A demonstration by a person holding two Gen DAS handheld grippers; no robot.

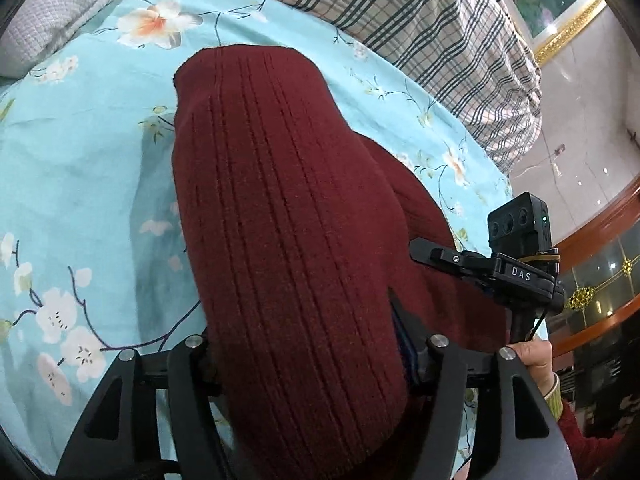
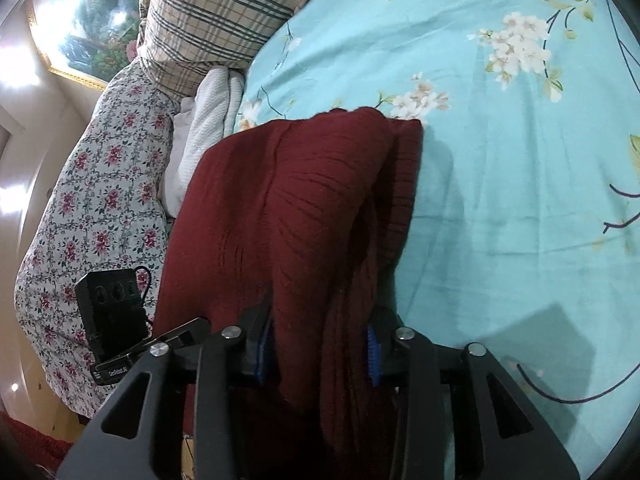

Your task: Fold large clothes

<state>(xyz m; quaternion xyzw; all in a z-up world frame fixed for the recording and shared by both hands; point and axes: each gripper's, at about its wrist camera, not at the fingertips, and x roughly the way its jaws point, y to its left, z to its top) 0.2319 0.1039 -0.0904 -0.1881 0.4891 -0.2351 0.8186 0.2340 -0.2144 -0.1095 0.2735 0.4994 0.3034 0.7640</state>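
A dark red ribbed sweater [image 1: 288,200] lies bunched on a turquoise flowered bed sheet [image 1: 80,160]. One end rises toward the camera and fills the space between the jaws of my left gripper [image 1: 308,320], hiding its fingertips. Only a strip of the right blue pad [image 1: 400,340] shows, against the knit. In the right wrist view a thick fold of the sweater [image 2: 320,200] passes between the blue pads [image 2: 264,344] of my right gripper [image 2: 320,316], which press on it. The right gripper [image 1: 424,250] also appears in the left wrist view, with its finger on the sweater.
A plaid quilt [image 1: 440,20] and a white textured blanket [image 1: 52,12] lie at the far side of the bed. A flowered quilt [image 2: 100,200] hangs over the bed's edge. A hand [image 1: 532,356] holds the right gripper. A wood-and-glass cabinet [image 1: 600,280] stands beyond the bed.
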